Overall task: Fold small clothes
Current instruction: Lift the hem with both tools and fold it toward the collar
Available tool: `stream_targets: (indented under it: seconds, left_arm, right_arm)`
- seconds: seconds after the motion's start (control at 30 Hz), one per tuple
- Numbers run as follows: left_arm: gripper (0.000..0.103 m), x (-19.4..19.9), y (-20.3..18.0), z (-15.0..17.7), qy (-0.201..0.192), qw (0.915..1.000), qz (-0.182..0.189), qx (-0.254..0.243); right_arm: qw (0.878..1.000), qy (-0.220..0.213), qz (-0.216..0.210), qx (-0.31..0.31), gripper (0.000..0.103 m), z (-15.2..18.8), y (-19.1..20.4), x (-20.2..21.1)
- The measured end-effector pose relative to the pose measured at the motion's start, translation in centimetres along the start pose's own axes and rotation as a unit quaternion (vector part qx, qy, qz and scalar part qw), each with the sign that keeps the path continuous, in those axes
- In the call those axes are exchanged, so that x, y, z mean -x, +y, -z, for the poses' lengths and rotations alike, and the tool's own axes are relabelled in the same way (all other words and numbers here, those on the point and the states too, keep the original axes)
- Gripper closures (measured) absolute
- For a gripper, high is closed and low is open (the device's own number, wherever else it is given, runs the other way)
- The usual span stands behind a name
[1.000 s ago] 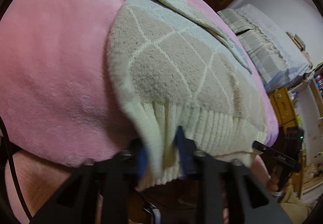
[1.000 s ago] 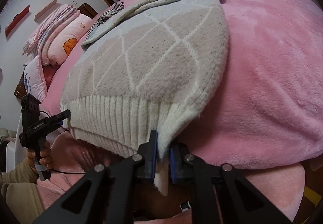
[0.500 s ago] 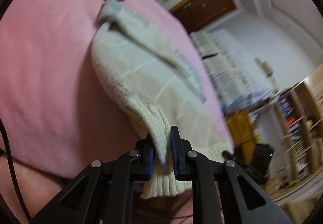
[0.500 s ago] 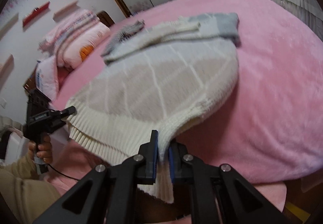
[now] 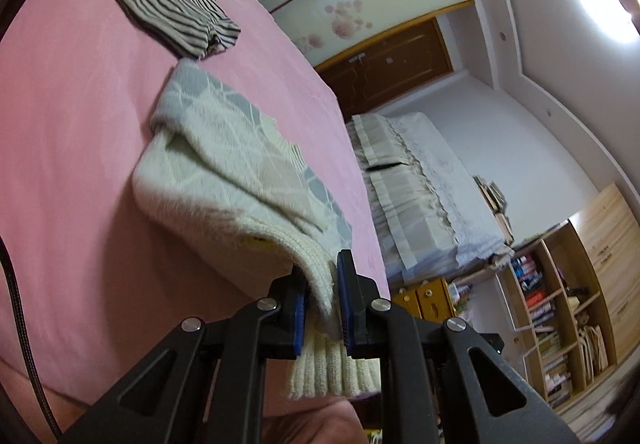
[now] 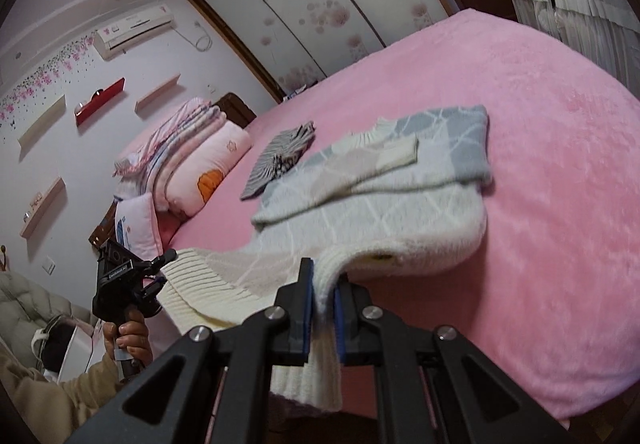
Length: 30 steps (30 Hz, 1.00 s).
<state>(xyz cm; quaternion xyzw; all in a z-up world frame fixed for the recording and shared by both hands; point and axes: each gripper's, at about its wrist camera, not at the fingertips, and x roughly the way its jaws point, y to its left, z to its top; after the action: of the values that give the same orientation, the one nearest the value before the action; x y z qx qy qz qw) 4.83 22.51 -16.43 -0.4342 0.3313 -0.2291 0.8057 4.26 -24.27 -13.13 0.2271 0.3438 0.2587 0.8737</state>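
Two hand-held grippers: left hand-held gripper [image 5: 320, 298], right hand-held gripper [image 6: 323, 310]. Between them one knitted sweater [image 6: 400, 204]; beyond it one striped folded garment [image 6: 280, 154]; one pink bed [image 6: 540, 104].

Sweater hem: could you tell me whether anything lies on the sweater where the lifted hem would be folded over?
Only the sweater's own folded-in sleeve. The striped garment lies beside the collar end, apparently off the sweater.

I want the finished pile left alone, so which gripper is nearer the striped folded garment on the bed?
Left. The left gripper holds the sweater's hem corner on the striped garment's side; the right gripper grips the opposite corner, farther away across the sweater.
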Motion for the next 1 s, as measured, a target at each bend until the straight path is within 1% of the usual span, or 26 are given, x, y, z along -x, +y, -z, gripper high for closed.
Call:
stream_targets:
  seconds: [0.2, 0.23, 0.4, 0.5, 0.57, 0.67, 0.73, 0.83, 0.9, 1.0]
  left_arm:
    - [0.091, -4.1, -1.7, -6.3, -0.018, 0.9982, -0.057, -0.009]
    - [0.091, -5.0, -1.8, -7.4, -0.021, 0.9975, -0.067, -0.009]
    - [0.092, -10.8, -0.8, -13.2, -0.029, 0.9938, -0.107, 0.011]
    - [0.092, -14.3, 0.2, -15.7, -0.030, 0.9911, -0.128, 0.021]
    - [0.092, -17.0, 1.6, -17.2, -0.028, 0.9885, -0.145, 0.034]
    - [0.092, -20.0, 4.2, -18.3, -0.024, 0.9840, -0.166, 0.060]
    - [0.092, -22.0, 6.2, -18.8, -0.019, 0.9802, -0.180, 0.079]
    - [0.092, -24.2, 8.5, -19.1, -0.013, 0.9757, -0.199, 0.090]
    - [0.091, -25.2, 9.6, -19.4, -0.011, 0.9749, -0.202, 0.093]
    - [0.091, -26.2, 10.2, -19.7, -0.010, 0.9752, -0.203, 0.087]
  right_arm:
    - [0.999, -0.029, 0.017, -0.022, 0.095, -6.3, -1.3, -2.4]
    - [0.999, -0.033, 0.023, -0.024, 0.095, -7.8, -1.6, -3.2]
    - [0.998, -0.037, 0.048, -0.029, 0.095, -13.3, -3.2, -7.8]
    - [0.996, -0.032, 0.070, -0.034, 0.095, -16.0, -4.8, -11.3]
    - [0.995, -0.025, 0.081, -0.046, 0.095, -17.1, -6.3, -13.6]
    - [0.993, -0.009, 0.099, -0.066, 0.095, -18.1, -8.9, -16.9]
    - [0.990, 0.007, 0.114, -0.078, 0.095, -18.2, -10.6, -19.2]
    - [0.987, 0.025, 0.133, -0.090, 0.095, -17.9, -12.5, -21.6]
    - [0.984, 0.034, 0.143, -0.101, 0.095, -17.8, -13.8, -23.0]
    - [0.981, 0.042, 0.153, -0.108, 0.095, -17.9, -14.8, -24.4]
